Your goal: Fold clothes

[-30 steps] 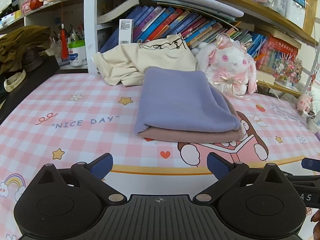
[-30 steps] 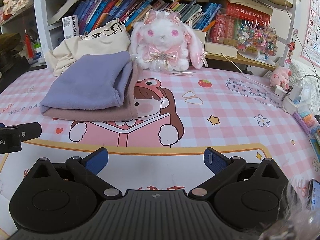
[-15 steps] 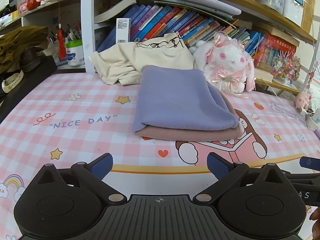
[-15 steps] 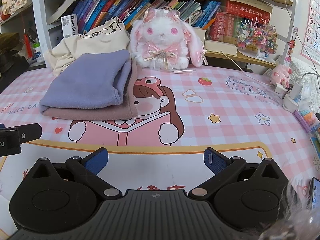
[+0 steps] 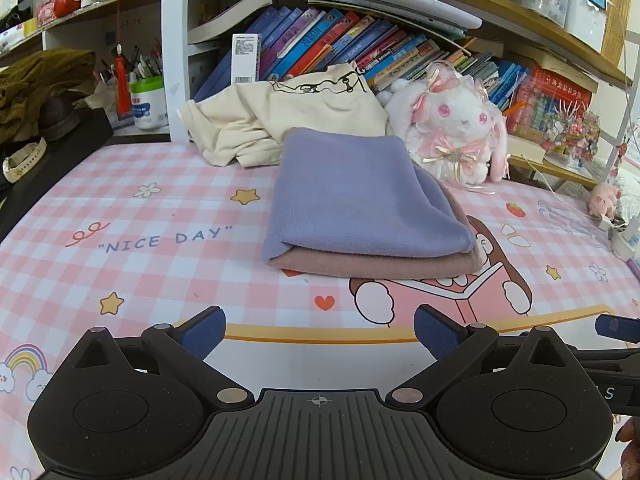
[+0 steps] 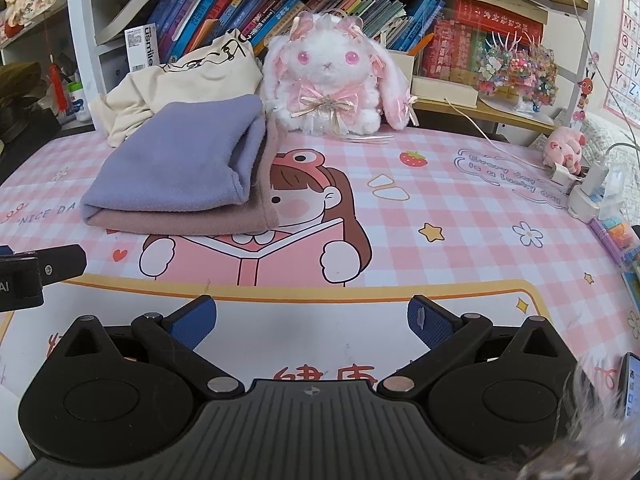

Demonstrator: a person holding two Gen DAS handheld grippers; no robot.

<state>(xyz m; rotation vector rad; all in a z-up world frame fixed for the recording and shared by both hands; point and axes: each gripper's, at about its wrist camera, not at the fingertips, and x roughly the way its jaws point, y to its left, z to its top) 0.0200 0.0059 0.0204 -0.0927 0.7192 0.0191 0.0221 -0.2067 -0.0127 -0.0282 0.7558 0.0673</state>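
LEFT WRIST VIEW
Left gripper [image 5: 319,334]: fingers spread wide, nothing between the blue pads, held low over the near edge of the table mat [image 5: 160,216].
Folded clothes: a lilac garment [image 5: 360,196] lies folded flat on top of a folded dusty-pink garment [image 5: 380,266]; the stack sits straight ahead of the gripper and slightly right, well apart from the fingertips.
Unfolded item: a cream garment [image 5: 288,120] lies crumpled behind the stack, against the bookshelf [image 5: 360,44].
Other: a plush rabbit [image 5: 456,132] sits beyond the stack, ahead and to the right.
Right edge: a blue tip of the right gripper shows at the margin.

RIGHT WRIST VIEW
Right gripper [image 6: 312,324]: fingers likewise parted wide, empty, over the mat's near border.
Folded clothes: the lilac garment [image 6: 176,160] on the dusty-pink garment [image 6: 188,220] lies ahead and to the left, clear of the fingers.
Cream garment [image 6: 188,80]: behind the stack, touching its far edge as far as the lens distortion allows a judgement.
Plush rabbit [image 6: 332,80]: straight ahead, at the far side of the mat.
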